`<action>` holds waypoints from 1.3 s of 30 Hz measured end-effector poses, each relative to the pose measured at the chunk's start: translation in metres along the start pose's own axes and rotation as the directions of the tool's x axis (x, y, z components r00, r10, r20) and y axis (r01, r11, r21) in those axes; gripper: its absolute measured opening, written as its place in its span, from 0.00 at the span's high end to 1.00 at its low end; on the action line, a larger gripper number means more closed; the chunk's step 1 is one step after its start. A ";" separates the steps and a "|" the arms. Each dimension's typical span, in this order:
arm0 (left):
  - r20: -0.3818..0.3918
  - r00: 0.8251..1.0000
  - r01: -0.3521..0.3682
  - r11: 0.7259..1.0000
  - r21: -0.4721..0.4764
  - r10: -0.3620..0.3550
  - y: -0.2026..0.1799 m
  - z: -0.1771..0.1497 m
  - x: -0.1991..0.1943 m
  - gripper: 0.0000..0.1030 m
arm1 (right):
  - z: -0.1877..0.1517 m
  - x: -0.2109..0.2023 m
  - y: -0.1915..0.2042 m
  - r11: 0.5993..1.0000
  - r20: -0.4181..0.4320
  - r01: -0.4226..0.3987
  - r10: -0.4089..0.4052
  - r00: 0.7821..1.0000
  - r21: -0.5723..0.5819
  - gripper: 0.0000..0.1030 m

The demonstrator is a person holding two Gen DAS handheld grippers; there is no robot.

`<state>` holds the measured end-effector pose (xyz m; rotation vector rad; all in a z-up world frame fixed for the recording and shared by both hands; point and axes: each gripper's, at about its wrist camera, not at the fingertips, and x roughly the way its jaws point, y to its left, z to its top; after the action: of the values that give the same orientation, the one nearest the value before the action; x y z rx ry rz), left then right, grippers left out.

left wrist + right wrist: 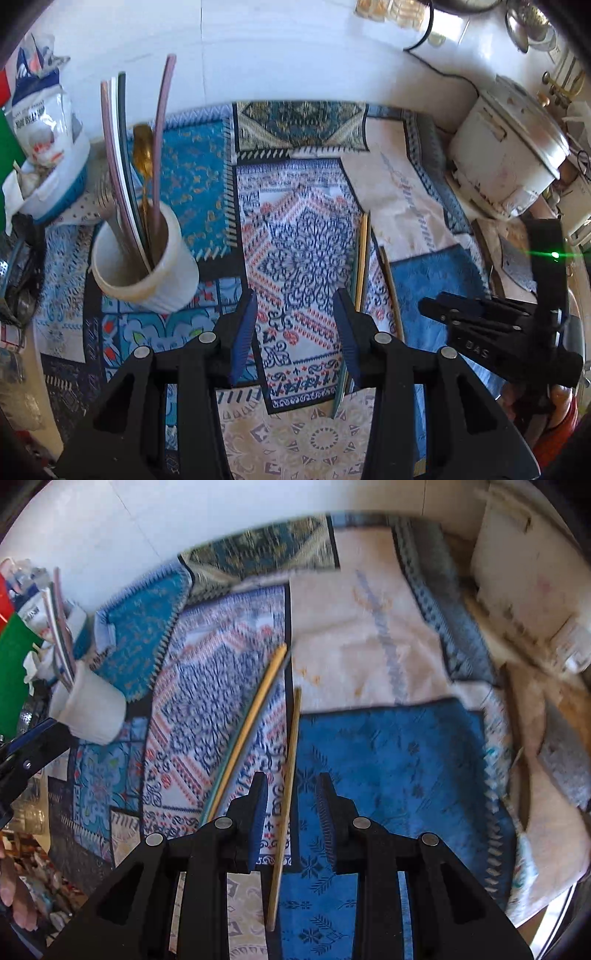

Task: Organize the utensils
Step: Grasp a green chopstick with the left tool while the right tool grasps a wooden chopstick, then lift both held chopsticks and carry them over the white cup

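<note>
A white cup point(147, 269) holds several chopsticks and a gold spoon point(142, 151); it also shows at the left of the right wrist view point(92, 709). A tan chopstick point(286, 775) lies on the patterned cloth between the fingers of my open right gripper point(291, 812), which is not closed on it. Two more chopsticks, tan point(251, 723) and green, lie just left of it; they show in the left wrist view point(364, 258). My left gripper point(295, 332) is open and empty above the cloth, right of the cup. The right gripper shows in the left wrist view point(461, 317).
Patterned cloths cover the table point(295, 229). A white rice cooker point(509, 158) stands at the right. A bag in a blue-and-white tub point(48, 147) stands left of the cup. A white wall point(258, 48) is behind.
</note>
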<state>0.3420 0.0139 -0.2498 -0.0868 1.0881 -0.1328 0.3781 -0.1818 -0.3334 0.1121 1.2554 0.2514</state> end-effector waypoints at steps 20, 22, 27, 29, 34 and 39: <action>-0.223 0.970 0.099 0.995 -0.004 -0.097 -0.012 -0.006 0.094 0.60 | -0.007 0.036 0.008 0.997 -0.020 0.018 -0.020 1.000 -0.076 0.93; -0.239 0.965 0.114 0.993 -0.001 -0.111 -0.017 -0.002 0.104 0.63 | -0.007 0.036 0.004 0.997 -0.027 0.007 -0.009 1.000 -0.080 0.94; -0.276 0.953 0.136 0.990 0.021 -0.125 -0.033 0.003 0.123 0.79 | -0.008 0.030 -0.015 0.998 -0.025 0.005 -0.007 1.000 -0.057 0.94; -0.272 0.953 0.142 0.990 0.024 -0.130 -0.037 0.005 0.125 0.80 | -0.010 0.024 -0.029 0.999 -0.020 0.006 -0.007 1.000 -0.047 0.94; -0.279 0.950 0.150 0.988 0.021 -0.139 -0.043 0.010 0.130 0.83 | -0.004 0.015 -0.035 0.999 -0.001 -0.001 0.001 1.000 -0.033 0.94; -0.274 0.957 0.112 0.993 0.036 -0.098 -0.049 0.016 0.135 0.93 | -0.001 0.008 -0.036 0.999 0.021 -0.014 0.014 1.000 -0.031 0.94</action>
<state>0.4145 -0.0544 -0.3542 -0.0820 1.3549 -0.2747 0.3838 -0.2146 -0.3488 0.0971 1.2291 0.2806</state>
